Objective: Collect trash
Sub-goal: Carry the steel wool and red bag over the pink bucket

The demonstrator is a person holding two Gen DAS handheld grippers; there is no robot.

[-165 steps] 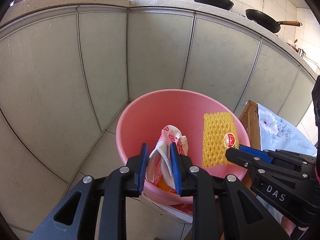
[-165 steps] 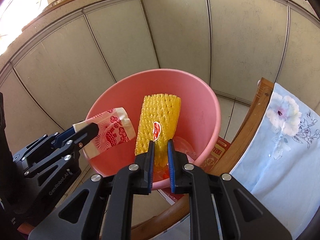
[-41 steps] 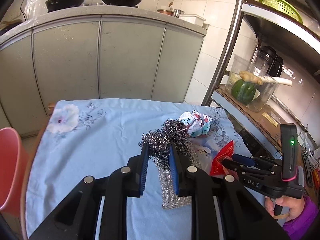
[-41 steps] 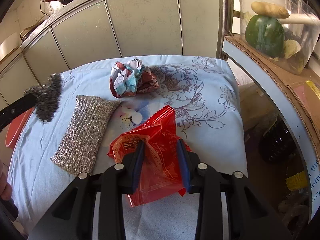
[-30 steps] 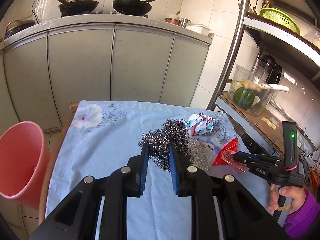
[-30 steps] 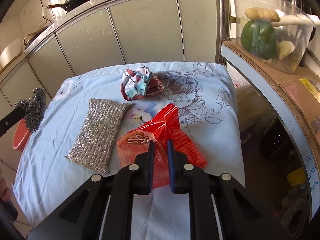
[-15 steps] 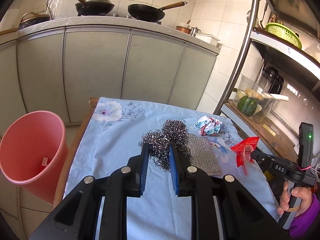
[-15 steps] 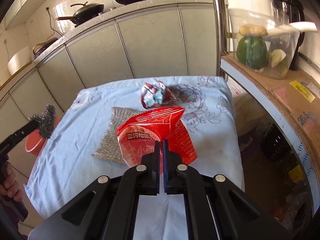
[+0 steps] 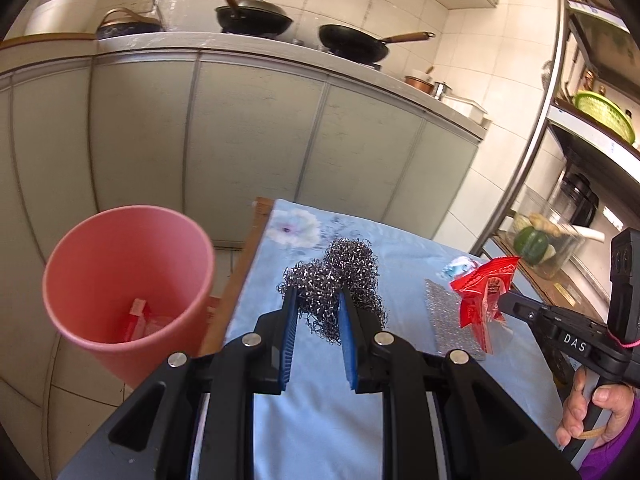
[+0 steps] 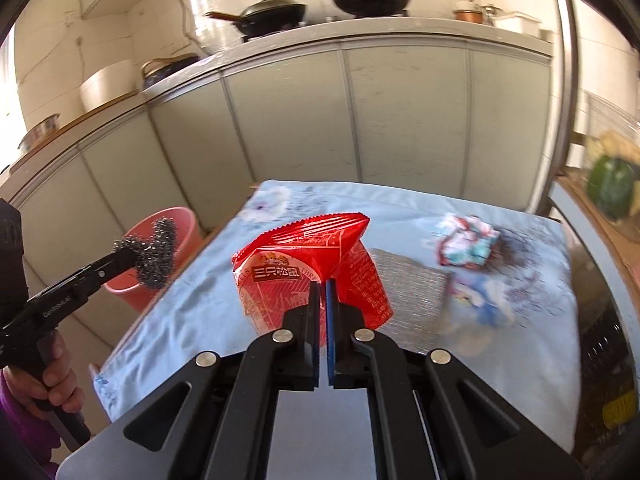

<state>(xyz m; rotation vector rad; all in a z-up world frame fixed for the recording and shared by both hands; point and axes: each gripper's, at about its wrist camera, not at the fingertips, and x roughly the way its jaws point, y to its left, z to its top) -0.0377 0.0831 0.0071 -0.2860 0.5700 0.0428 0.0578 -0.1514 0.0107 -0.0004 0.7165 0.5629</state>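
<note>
Both our loads are now lifted off the table (image 10: 520,360), and the pink bin (image 9: 128,280) has come into view at our left. Our left gripper (image 9: 319,304) holds the steel wool (image 9: 340,280) in a narrow grip; our right gripper (image 10: 323,292) is pinched flat on the red snack bag (image 10: 308,264). The bin stands on the floor, left of the table edge and lower, so the left hand is nearer. A crumpled wrapper (image 10: 468,246) and a silver scouring pad (image 10: 412,292) are still lying on the cloth.
</note>
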